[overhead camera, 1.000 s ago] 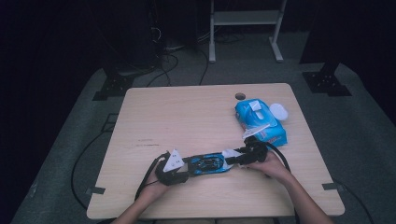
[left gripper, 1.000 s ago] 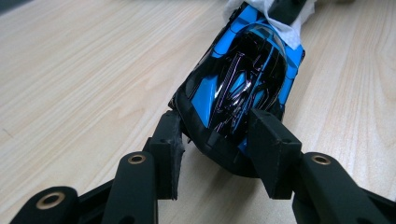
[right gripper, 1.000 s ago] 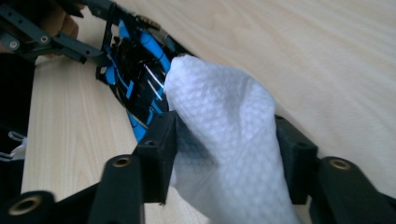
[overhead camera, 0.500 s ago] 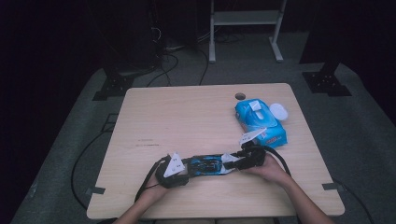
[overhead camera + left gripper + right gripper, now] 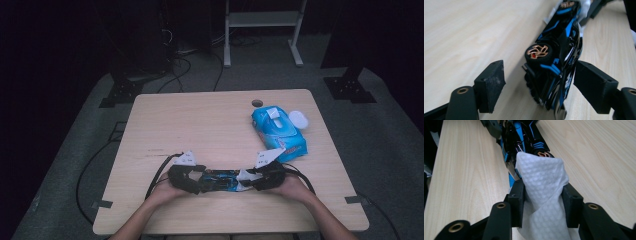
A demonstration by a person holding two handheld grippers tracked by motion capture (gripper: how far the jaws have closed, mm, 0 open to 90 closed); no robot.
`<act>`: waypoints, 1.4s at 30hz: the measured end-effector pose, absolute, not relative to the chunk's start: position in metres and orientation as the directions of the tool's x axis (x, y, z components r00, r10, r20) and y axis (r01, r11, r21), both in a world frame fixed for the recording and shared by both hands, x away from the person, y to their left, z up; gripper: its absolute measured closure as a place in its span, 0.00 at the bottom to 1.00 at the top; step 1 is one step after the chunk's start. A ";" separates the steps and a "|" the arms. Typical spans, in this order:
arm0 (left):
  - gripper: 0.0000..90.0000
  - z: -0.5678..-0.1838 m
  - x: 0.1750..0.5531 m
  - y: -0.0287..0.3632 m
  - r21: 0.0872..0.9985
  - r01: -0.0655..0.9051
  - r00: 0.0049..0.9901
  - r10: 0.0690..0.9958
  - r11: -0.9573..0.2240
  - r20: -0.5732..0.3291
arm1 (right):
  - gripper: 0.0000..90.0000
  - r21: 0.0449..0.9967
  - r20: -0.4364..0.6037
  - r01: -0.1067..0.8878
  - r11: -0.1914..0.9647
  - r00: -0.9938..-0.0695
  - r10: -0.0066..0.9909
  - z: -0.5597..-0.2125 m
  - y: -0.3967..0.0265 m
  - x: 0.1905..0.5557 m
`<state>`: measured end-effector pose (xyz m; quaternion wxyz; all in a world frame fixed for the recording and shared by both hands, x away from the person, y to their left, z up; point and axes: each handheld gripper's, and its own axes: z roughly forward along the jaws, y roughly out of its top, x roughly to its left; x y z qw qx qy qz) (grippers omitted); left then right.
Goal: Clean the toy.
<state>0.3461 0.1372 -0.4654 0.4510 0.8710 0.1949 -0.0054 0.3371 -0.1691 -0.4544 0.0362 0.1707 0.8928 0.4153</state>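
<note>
High view: my left gripper (image 5: 192, 181) and right gripper (image 5: 255, 181) meet at the lower centre of the frame, close to the near edge of the wooden table (image 5: 200, 125). Between them lies a black-and-blue toy car (image 5: 220, 180), on its side in the left gripper view. My left jaws are spread; the car's end sits between them, the right jaw just beside its body, the left jaw apart from it. My right jaws are pressed together on a white wipe (image 5: 541, 185), whose front fold rests against the car's other end. A blue wipes pack (image 5: 277, 131) lies at right of centre, reaching near the right gripper; a white lid (image 5: 298, 119) lies just beside it, a round hole (image 5: 257, 103) above it. The tabletop's upper left and centre are bare. Beyond the far edge: grey floor (image 5: 395, 145), cables (image 5: 175, 55), dark stands (image 5: 122, 90), and a white frame (image 5: 262, 30).
</note>
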 end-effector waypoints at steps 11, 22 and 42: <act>0.55 -0.459 0.352 0.126 0.788 0.215 0.935 0.356 -0.578 0.006 | 0.68 0.733 -0.125 0.194 0.651 -0.904 0.409 -0.443 -0.163 0.345; 0.54 -0.463 0.359 0.122 0.812 0.264 0.899 0.437 -0.521 -0.012 | 0.64 0.741 -0.041 0.335 0.582 -0.842 0.538 -0.448 -0.174 0.367; 0.64 -0.463 0.351 0.117 0.825 0.283 0.894 0.446 -0.490 -0.042 | 0.93 0.805 0.073 0.374 0.461 -0.833 0.549 -0.401 -0.145 0.356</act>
